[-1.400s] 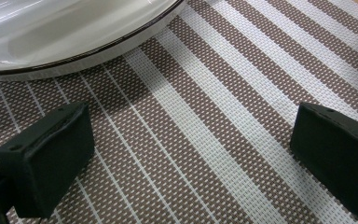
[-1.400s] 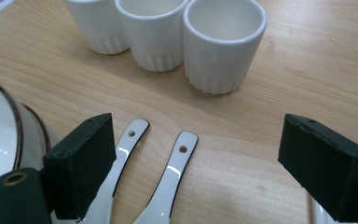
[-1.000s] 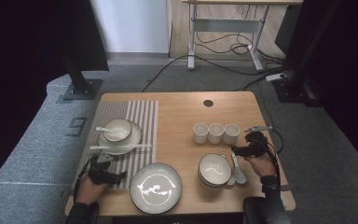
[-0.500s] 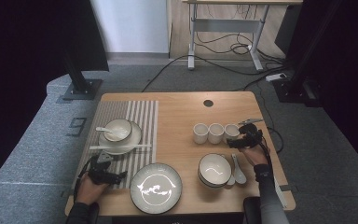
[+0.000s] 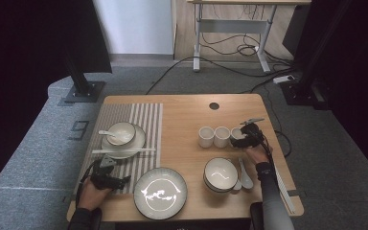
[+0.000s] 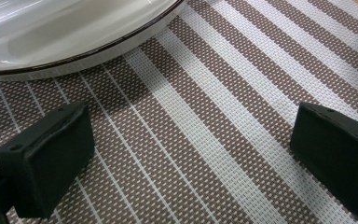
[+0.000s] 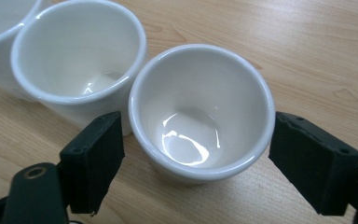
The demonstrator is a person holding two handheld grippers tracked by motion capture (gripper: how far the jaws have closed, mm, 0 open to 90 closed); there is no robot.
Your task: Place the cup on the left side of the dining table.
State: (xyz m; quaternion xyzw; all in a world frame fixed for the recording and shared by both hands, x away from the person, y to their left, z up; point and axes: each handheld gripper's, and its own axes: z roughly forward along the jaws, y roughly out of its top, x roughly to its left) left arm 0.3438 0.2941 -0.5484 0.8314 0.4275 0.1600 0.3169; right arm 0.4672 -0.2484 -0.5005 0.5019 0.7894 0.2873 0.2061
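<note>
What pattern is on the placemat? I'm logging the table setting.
Brown and white stripes on the woven placemat, clearest in the left gripper view.

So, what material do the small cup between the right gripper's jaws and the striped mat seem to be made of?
The cup looks like glazed white ceramic, perhaps porcelain: its smooth wall carries bright glossy reflections. The striped mat seems to be a woven fabric or woven plastic, matte, in brown and white bands: the mesh-like weave is plain to see. The look alone does not tell which fibre.
</note>
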